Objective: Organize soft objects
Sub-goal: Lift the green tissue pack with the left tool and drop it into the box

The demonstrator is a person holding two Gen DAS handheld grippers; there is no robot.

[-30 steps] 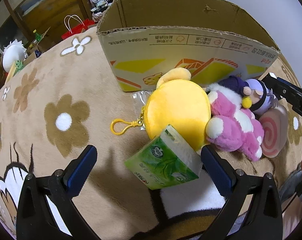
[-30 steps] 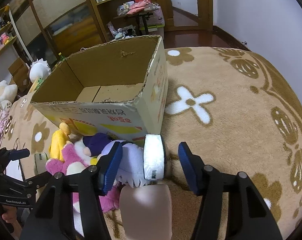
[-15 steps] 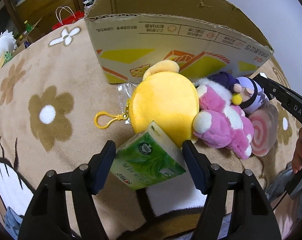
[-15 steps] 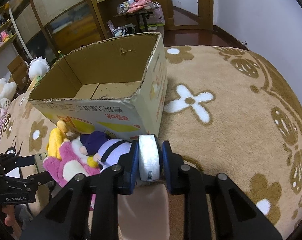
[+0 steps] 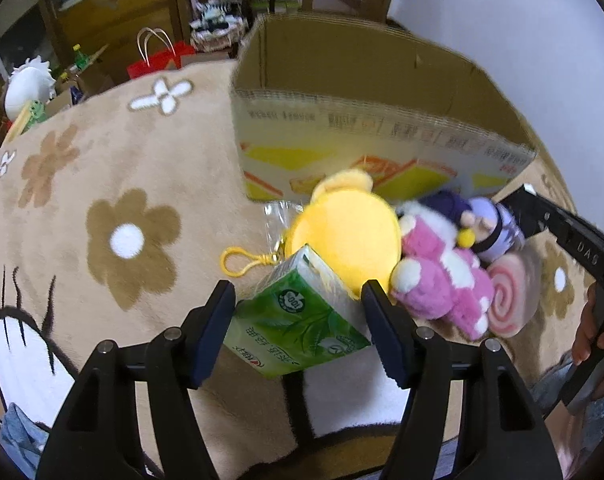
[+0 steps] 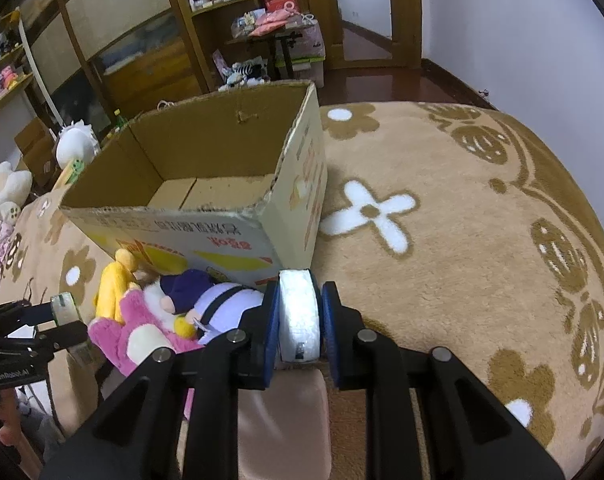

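L gripper (image 5: 298, 316) clenched on tissue pack (image 5: 298, 320), R gripper (image 6: 300, 316) clenched on roll toy (image 6: 300, 312) — both gripped at rug level by the plush pile, prob. for lifting into box (image 6: 222, 152) just behind.

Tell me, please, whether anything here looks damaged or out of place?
The cardboard box has ragged, torn top edges and a small hole in its far wall. The soft toys lie heaped against its front, outside it. Among them, the green tissue pack sits tilted on one corner in the left claw.
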